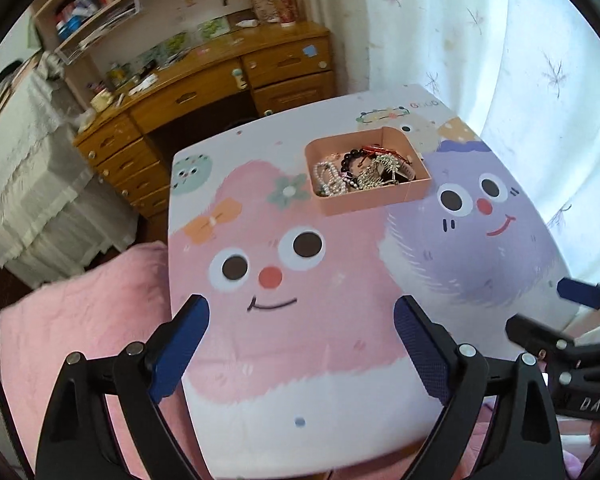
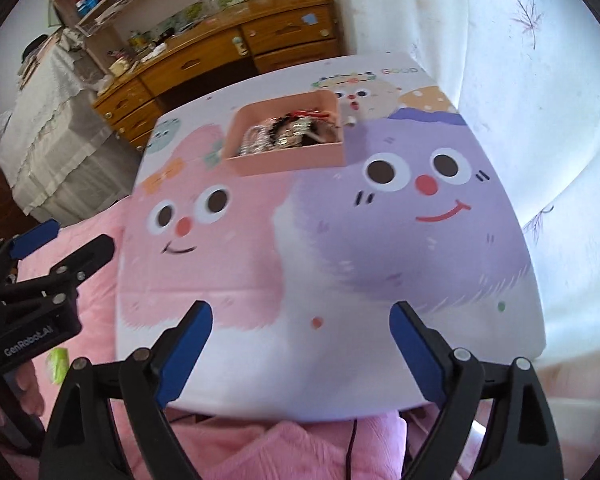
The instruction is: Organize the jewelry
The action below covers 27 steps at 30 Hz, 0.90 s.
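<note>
A pink box stands toward the far side of a cartoon-printed table. It holds a heap of jewelry: a pearl string, a dark bead bracelet, rhinestone pieces and red cord. The box also shows in the right wrist view, with the jewelry inside. My left gripper is open and empty above the table's near edge, well short of the box. My right gripper is open and empty, also over the near edge. Each gripper appears at the side of the other's view.
A pink blanket lies left of and below the table. A wooden desk with drawers and cluttered shelves stands behind. A lace-covered piece of furniture is at far left. White floral curtains hang at right.
</note>
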Each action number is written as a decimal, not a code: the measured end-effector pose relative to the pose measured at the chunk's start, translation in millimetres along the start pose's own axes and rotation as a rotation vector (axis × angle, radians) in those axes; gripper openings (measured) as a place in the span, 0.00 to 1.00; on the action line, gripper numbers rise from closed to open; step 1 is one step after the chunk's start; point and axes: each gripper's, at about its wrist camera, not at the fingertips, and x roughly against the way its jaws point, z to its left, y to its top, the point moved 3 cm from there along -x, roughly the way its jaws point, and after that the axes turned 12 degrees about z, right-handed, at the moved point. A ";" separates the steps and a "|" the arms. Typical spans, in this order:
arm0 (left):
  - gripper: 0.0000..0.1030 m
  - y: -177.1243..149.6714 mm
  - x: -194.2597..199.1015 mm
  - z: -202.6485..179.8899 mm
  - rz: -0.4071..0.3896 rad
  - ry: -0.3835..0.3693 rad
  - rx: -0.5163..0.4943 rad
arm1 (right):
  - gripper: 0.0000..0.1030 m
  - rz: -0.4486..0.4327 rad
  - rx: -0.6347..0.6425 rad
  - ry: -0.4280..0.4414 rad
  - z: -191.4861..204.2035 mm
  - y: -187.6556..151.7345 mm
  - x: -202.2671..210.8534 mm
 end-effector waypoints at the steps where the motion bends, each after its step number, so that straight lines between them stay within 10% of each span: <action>1: 0.90 -3.3 5.1 3.7 -0.008 -0.017 0.025 | 0.88 -0.009 0.018 0.001 5.3 -2.9 6.4; 7: 0.90 -2.7 27.8 16.3 0.005 -0.070 0.196 | 0.88 -0.052 0.045 0.011 9.8 -6.6 42.6; 27: 0.99 -41.3 55.0 -22.9 -0.030 -0.015 0.318 | 0.99 -0.188 0.085 -0.054 -9.6 -24.2 83.8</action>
